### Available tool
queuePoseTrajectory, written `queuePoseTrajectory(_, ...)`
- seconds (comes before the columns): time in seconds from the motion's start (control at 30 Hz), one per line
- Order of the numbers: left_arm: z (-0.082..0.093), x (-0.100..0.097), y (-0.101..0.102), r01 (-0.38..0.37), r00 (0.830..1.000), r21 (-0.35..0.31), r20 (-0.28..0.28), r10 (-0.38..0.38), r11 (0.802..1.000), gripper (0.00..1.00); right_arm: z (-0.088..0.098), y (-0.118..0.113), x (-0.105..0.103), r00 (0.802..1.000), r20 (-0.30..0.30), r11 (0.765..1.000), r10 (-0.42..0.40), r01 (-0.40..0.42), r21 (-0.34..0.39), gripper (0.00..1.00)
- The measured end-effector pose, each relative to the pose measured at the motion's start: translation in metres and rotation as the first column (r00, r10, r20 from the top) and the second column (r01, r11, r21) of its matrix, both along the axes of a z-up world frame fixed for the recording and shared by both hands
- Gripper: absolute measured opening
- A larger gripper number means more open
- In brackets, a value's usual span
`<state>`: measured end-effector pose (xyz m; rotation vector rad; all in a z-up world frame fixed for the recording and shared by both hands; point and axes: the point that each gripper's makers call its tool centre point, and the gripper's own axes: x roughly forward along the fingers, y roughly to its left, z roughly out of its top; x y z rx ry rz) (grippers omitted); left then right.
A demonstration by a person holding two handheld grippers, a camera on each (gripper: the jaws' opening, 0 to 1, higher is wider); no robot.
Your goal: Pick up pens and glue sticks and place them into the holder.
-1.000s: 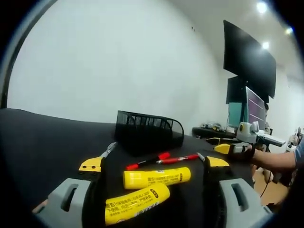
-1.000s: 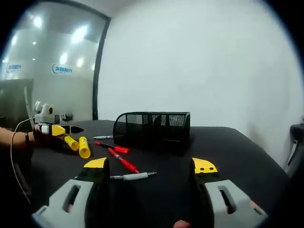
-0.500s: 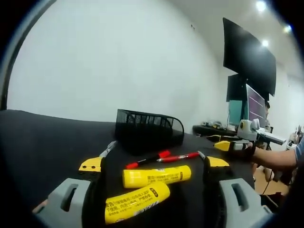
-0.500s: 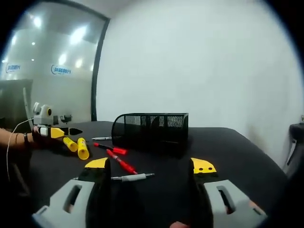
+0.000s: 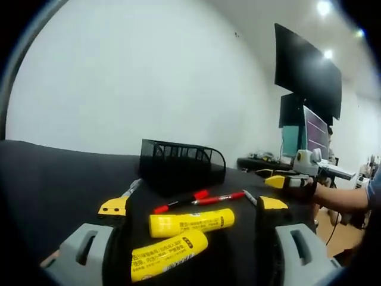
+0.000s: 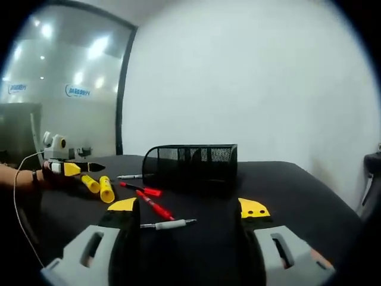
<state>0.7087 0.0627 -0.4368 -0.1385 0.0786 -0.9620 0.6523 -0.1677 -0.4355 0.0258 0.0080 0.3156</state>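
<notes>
Your left gripper (image 5: 193, 205) is spread wide around two glue sticks (image 5: 190, 222) on the table (image 5: 53, 179). Your right gripper (image 6: 189, 207) gapes over a white pen (image 6: 168, 224); holder (image 6: 191, 168) beyond.

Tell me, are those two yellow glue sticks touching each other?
Apart. The left gripper view shows a dark strip of table between the far glue stick and the near glue stick, both lying between the open fingers.
</notes>
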Motion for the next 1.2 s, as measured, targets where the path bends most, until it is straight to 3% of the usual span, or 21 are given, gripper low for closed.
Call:
queuePoseTrajectory(0.17,0.013,0.003,0.011,-0.028,0.999,-0.075,0.014,0.029,0.997,0.81,-0.004,0.011,-0.001,0.999,-0.015,0.999,0.042,-0.043,-0.022,0.61)
queuePoseTrajectory(0.23,0.017,0.008,0.015,-0.050,0.998,-0.121,-0.041,0.045,0.991,0.81,-0.005,0.012,-0.002,0.999,-0.015,0.999,0.044,-0.045,-0.030,0.61)
queuePoseTrajectory(0.3,0.028,0.012,0.020,-0.060,0.998,-0.166,-0.036,0.055,0.984,0.82,-0.004,0.012,-0.002,0.999,-0.013,0.998,0.047,-0.047,-0.030,0.61)
queuePoseTrajectory(0.37,0.029,0.018,0.024,-0.083,0.996,-0.099,-0.033,0.080,0.992,0.83,-0.004,0.011,-0.002,0.999,-0.010,0.999,0.041,-0.041,-0.026,0.61)
queuePoseTrajectory(0.4,0.037,0.022,0.025,-0.091,0.996,-0.092,-0.005,0.091,0.992,0.82,-0.003,0.010,-0.001,0.999,-0.008,0.999,0.038,-0.038,-0.022,0.61)
queuePoseTrajectory(0.5,0.052,0.031,0.024,-0.084,0.996,-0.053,0.007,0.084,0.995,0.81,0.000,0.009,-0.002,0.999,0.002,0.999,0.041,-0.041,-0.009,0.59)
queuePoseTrajectory(0.57,0.054,0.035,0.024,-0.063,0.998,0.004,-0.001,0.063,0.998,0.70,0.002,0.009,-0.003,0.999,0.013,0.999,0.043,-0.043,-0.004,0.59)
queuePoseTrajectory(0.63,0.060,0.045,0.029,-0.091,0.996,0.035,0.011,0.090,0.995,0.60,0.002,0.008,-0.002,0.999,0.013,0.999,0.040,-0.040,0.004,0.58)
queuePoseTrajectory(0.7,0.064,0.055,0.030,-0.095,0.996,0.050,0.007,0.094,0.994,0.58,0.002,0.008,-0.002,0.999,0.013,0.999,0.042,-0.042,0.007,0.58)
queuePoseTrajectory(0.77,0.062,0.063,0.031,-0.099,0.995,0.071,-0.010,0.100,0.993,0.57,0.002,0.008,-0.002,0.999,0.014,0.999,0.044,-0.044,0.006,0.58)
queuePoseTrajectory(0.9,0.038,0.077,0.035,-0.124,0.987,0.182,-0.074,0.139,0.975,0.47,0.004,0.008,-0.003,0.999,0.024,0.999,0.042,-0.042,0.005,0.58)
queuePoseTrajectory(1.03,0.018,0.087,0.033,-0.118,0.983,0.234,-0.113,0.147,0.965,0.41,0.004,0.006,-0.003,0.999,0.026,0.999,0.038,-0.038,0.007,0.57)
queuePoseTrajectory(1.13,-0.002,0.093,0.036,-0.118,0.978,0.325,-0.125,0.166,0.938,0.38,0.004,0.007,-0.003,0.999,0.024,0.999,0.042,-0.042,0.003,0.57)
queuePoseTrajectory(1.2,-0.008,0.096,0.035,-0.118,0.976,0.341,-0.131,0.172,0.932,0.35,0.003,0.007,-0.003,0.999,0.022,0.999,0.043,-0.043,-0.001,0.57)
